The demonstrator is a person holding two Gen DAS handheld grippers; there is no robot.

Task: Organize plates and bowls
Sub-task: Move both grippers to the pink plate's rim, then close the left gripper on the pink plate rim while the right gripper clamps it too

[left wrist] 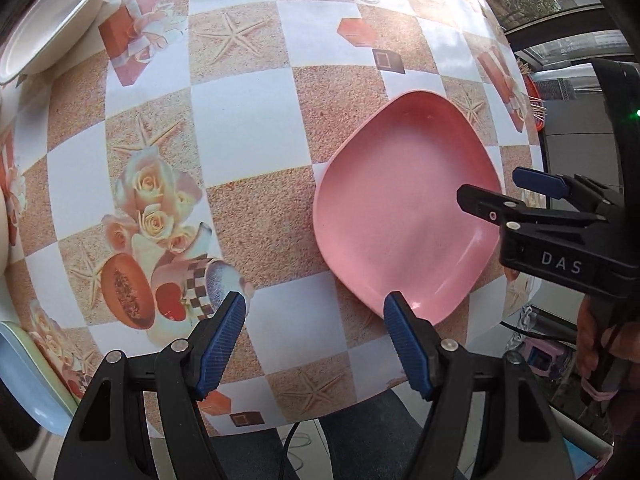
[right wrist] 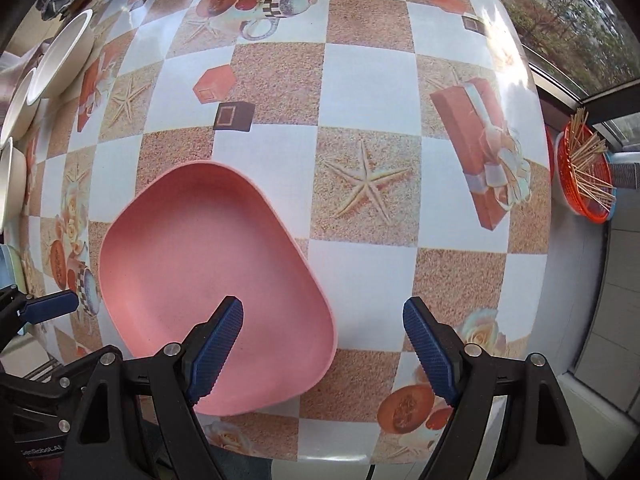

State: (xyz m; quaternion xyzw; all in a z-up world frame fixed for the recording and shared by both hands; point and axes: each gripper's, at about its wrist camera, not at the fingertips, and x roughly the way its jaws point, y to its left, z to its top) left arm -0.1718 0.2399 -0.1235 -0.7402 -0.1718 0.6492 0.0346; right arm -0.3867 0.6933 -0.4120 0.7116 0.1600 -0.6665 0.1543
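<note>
Though rimmed, pink plate [right wrist: 208,264] bare.

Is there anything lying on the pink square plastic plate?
No, the pink square plastic plate is bare inside, resting alone on the checked tablecloth.

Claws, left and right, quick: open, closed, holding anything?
Left claw: open, empty, over the table beside the pink plate.
Right claw: open, empty, straddling the plate's edge.

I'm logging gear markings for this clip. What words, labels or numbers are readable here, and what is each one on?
"DAS": white letters on the black body of the right gripper, seen from the left wrist.
Pale lettering on the left gripper body, at the right wrist view's bottom-left edge: too small and cut off to read.
</note>
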